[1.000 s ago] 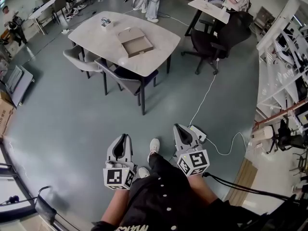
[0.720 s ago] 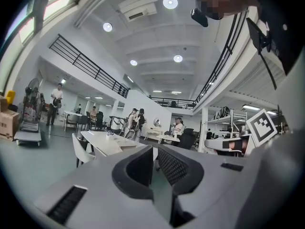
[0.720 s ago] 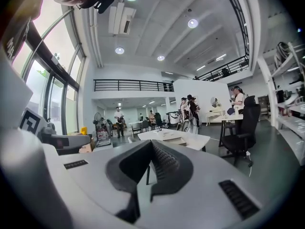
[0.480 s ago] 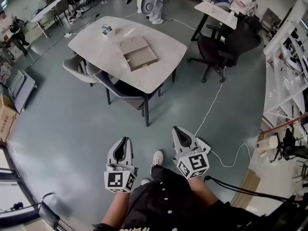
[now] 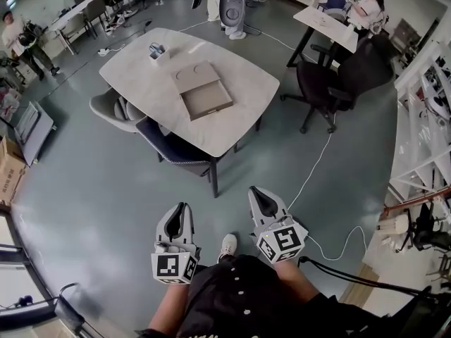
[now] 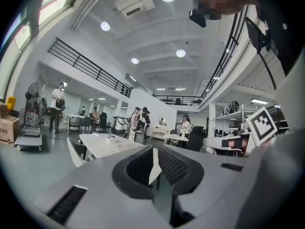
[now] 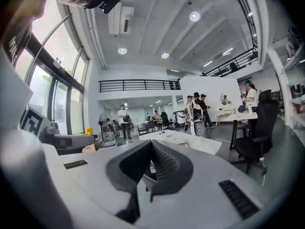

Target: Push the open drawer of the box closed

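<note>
The left hand-held gripper [image 5: 179,210] is carried low in front of the person's body, its jaws brought together with nothing between them, which its own view [image 6: 153,162] bears out. The right hand-held gripper [image 5: 256,193] sits beside it at much the same height, jaws likewise closed on nothing [image 7: 149,165]. Each carries a cube with black-and-white square markers [image 5: 173,265]; those are patterns, not words. The pale lettering at the hem of the person's dark top is cut off at the picture's edge and cannot be read. A white shoe [image 5: 227,245] shows on the grey floor [image 5: 91,210] between the two grippers. A white cable [image 5: 312,169] trails across the floor to the right. Well apart from both grippers stands a pale tabletop [image 5: 134,65]. On it lies the flat tan box [image 5: 195,74], its drawer [image 5: 208,100] pulled out toward the near edge. Neither gripper touches it. A small holder [image 5: 156,50] stands farther back on the same tabletop. A grey chair [image 5: 111,107] and a dark blue chair [image 5: 171,146] are tucked in at the near side. A black office chair [image 5: 331,83] stands to the right by another desk. A cardboard carton [image 5: 8,171] at the left edge has print too small to make out. Other people stand at the far end of the room.
</note>
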